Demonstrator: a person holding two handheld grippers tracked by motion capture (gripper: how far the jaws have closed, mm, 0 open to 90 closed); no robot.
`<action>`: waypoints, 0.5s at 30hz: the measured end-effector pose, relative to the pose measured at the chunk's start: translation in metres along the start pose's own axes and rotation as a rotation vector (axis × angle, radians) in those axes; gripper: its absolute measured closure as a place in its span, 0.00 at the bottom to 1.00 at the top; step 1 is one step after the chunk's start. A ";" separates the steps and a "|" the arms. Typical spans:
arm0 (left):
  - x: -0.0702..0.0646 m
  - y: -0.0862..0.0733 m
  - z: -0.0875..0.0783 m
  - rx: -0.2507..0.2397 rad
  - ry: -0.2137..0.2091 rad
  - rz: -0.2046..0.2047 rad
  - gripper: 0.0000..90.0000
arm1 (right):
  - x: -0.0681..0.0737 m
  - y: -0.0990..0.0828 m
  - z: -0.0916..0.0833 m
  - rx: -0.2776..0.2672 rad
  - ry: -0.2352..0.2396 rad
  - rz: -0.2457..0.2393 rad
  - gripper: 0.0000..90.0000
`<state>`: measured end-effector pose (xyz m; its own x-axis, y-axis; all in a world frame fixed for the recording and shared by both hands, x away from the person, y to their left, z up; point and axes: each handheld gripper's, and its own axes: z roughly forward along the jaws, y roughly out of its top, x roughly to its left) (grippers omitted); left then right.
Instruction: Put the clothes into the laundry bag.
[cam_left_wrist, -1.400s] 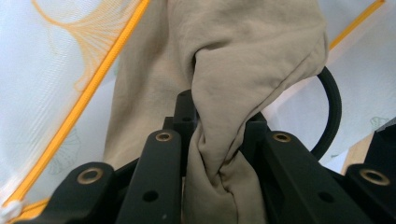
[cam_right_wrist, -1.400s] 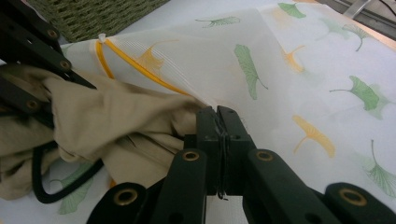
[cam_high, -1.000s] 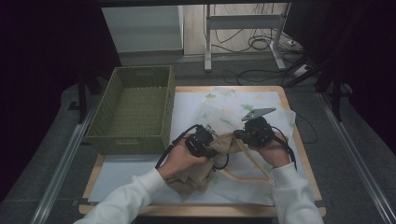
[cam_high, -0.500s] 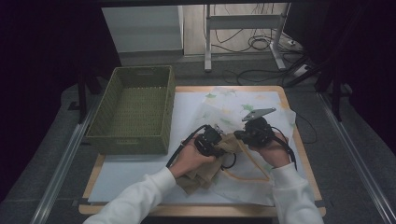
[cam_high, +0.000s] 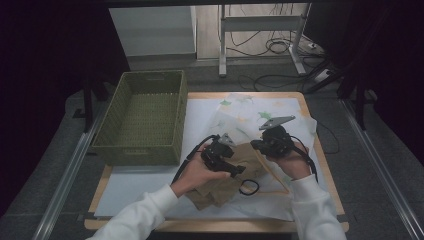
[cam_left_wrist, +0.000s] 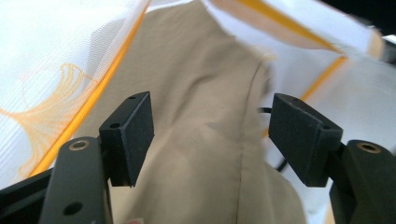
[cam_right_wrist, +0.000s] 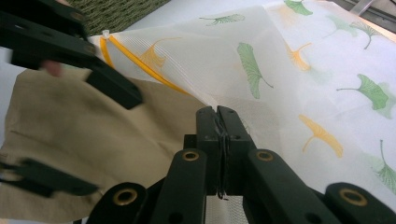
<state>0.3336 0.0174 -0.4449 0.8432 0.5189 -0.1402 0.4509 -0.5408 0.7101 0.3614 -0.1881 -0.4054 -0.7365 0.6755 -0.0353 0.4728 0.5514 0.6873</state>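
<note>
A white mesh bag (cam_right_wrist: 299, 79) printed with green and yellow ginkgo leaves, trimmed in orange-yellow; beside it plain tan cloth (cam_left_wrist: 205, 140), an olive-green woven basket (cam_high: 142, 122), white sleeves.

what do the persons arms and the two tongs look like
Both arms wear white long sleeves. The left tongs and right tongs are black, with flat rectangular pads on arms with round brass-rimmed holes. A grey three-cornered plate tops the right one; black cables trail from them.

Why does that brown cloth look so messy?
The tan cloth lies crumpled, partly inside the leaf-print mesh bag. The right gripper pinches the bag's edge; the left gripper is open over the cloth. Nothing looks damaged.
</note>
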 end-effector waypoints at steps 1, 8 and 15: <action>-0.002 -0.002 -0.005 -0.013 0.003 0.007 0.36 | 0.000 0.000 0.000 -0.001 -0.001 -0.003 0.97; -0.008 -0.019 -0.036 -0.060 -0.008 0.004 0.37 | 0.000 0.000 0.000 0.001 -0.001 0.001 0.97; -0.009 -0.041 -0.053 -0.094 0.006 0.002 0.49 | 0.000 -0.001 0.002 0.003 0.000 -0.002 0.97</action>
<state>0.2915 0.0704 -0.4362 0.8421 0.5222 -0.1350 0.4199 -0.4775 0.7718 0.3618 -0.1875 -0.4072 -0.7377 0.6741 -0.0364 0.4727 0.5542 0.6851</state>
